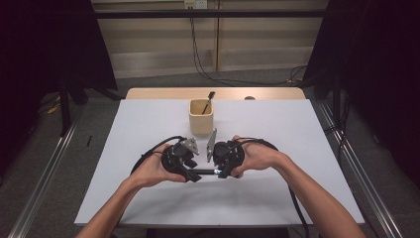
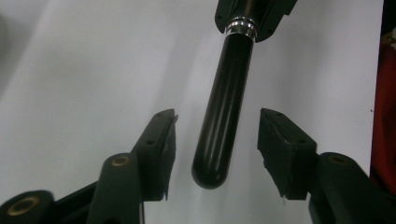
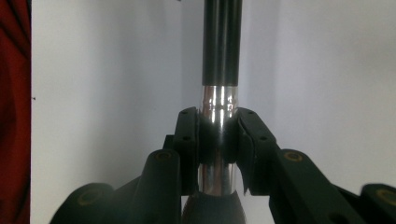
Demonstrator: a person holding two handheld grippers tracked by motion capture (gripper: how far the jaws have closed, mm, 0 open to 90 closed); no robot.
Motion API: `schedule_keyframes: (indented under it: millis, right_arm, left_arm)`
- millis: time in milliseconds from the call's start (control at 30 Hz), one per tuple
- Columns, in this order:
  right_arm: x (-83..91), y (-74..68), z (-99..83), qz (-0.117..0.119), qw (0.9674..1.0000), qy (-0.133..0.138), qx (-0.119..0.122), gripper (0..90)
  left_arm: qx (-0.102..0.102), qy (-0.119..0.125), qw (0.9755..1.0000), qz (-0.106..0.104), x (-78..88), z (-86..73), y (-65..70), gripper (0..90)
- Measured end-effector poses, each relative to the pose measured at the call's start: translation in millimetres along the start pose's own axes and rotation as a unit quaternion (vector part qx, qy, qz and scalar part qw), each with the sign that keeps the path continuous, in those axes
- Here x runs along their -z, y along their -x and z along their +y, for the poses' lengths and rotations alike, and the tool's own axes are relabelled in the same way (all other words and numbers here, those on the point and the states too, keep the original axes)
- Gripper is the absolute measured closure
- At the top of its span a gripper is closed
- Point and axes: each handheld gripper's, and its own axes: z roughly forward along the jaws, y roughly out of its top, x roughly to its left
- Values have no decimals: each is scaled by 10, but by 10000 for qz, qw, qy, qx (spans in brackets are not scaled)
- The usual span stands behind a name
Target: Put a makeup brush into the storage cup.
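Observation:
A black brush handle (image 1: 203,171) with a silver ferrule (image 3: 219,105) lies level between the two grippers, just above the white table. My right gripper (image 1: 218,171) (image 3: 219,116) is shut on the ferrule. The handle (image 3: 222,42) runs away from it toward the left gripper. My left gripper (image 1: 194,174) (image 2: 218,115) faces it from the other side. Its jaws stand on either side of the handle's rounded end (image 2: 224,107) with a gap at each pad, so it is open. The right gripper's jaws (image 2: 254,11) show at the top of the left gripper view.
A tan cup (image 1: 201,116) stands on the white table top (image 1: 148,119) just behind the grippers. A dark-tipped brush (image 1: 208,100) leans in it. A wooden strip (image 1: 158,93) runs along the far edge. Cables trail from both grippers.

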Motion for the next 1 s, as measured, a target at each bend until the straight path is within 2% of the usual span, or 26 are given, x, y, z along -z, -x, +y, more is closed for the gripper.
schedule_keyframes:
  millis: [33, 67, 100, 133, 167, 200, 367, 500, 567, 600, 800, 1000]
  right_arm:
    - [0, -3, 0, -10, 10000, 7, 2, 718]
    - [4, -2, -1, -3, 10000, 6, 14, 718]
    - [5, -3, -1, -30, 10000, 7, -2, 718]
    - [6, 4, -4, -47, 10000, 40, 31, 718]
    - [8, 2, -7, -42, 10000, 22, -1, 718]
    - [7, 3, -10, -26, 10000, 32, -5, 718]
    - [-11, -7, -21, -11, 10000, 16, 35, 718]
    - [-23, -13, -21, -64, 9999, 36, 101, 718]
    - [-24, -19, -19, -86, 9999, 49, 138, 718]
    - [-25, -19, -20, -85, 9999, 47, 141, 718]
    - [-16, -16, -42, -22, 9998, 78, 207, 714]
    - [-11, -18, -53, 16, 9996, 148, 251, 708]
  left_arm:
    - [-27, -43, 10000, -61, -5, 4, -2, 515]
    - [-108, -39, 9999, 8, -18, 6, 2, 530]
    - [-96, -2, 10000, 4, -27, 9, 7, 545]
    - [-76, 33, 10000, -46, -34, 13, 8, 560]
    - [83, 185, 9998, -38, -54, 13, 28, 574]
    - [-33, 95, 9999, -70, -45, 19, 8, 588]
    - [-140, 72, 9998, -74, -47, 15, -6, 683]
    - [-245, -6, 9996, -142, -57, 14, 0, 706]
    - [-381, -36, 9992, -138, -59, 15, -1, 719]
    - [-349, -28, 9993, -161, -61, 16, 7, 723]
    - [-468, -41, 9985, -292, -57, 22, 24, 743]
    - [-507, -20, 9983, -276, -48, 16, 36, 746]
